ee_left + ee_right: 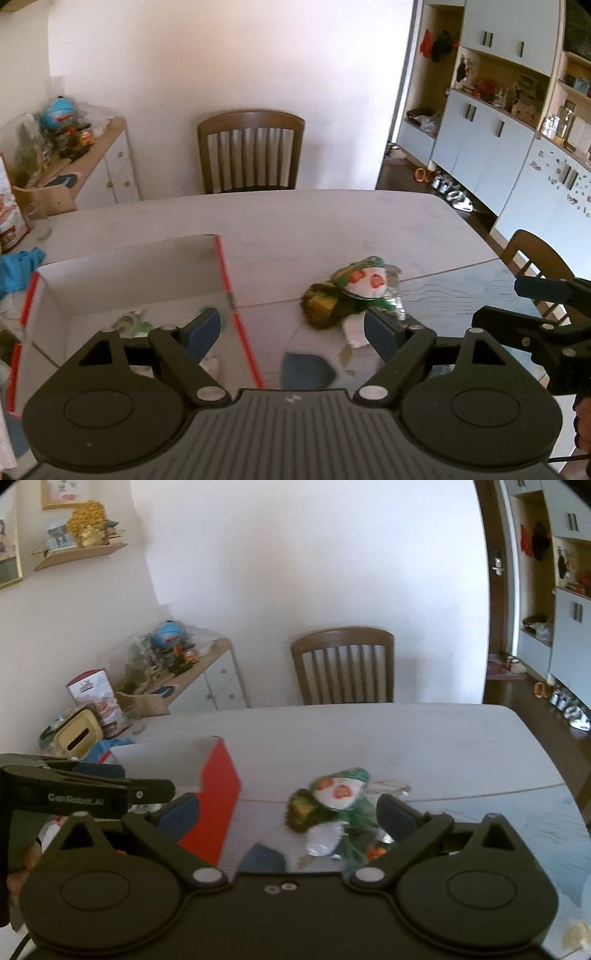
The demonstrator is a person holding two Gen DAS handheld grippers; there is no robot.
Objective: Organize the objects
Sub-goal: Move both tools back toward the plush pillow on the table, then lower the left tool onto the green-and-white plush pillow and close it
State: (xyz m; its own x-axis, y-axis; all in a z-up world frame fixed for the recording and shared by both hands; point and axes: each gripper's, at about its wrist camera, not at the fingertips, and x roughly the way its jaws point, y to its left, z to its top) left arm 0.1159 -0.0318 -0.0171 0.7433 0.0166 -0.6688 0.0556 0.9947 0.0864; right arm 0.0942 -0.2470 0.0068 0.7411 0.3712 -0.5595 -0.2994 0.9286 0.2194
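Both tongs stand wide and empty, the right tongs [288, 812] nearer the crumpled snack wrappers [332, 812] lying just ahead on the counter [406, 746], beside the open box [129, 280] under the left tongs [291, 328].

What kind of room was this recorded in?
Most likely a home dining area: a light dining table with a wooden slat-back chair behind it, a cluttered sideboard by the wall, and tall cupboards with open shelves on the right.
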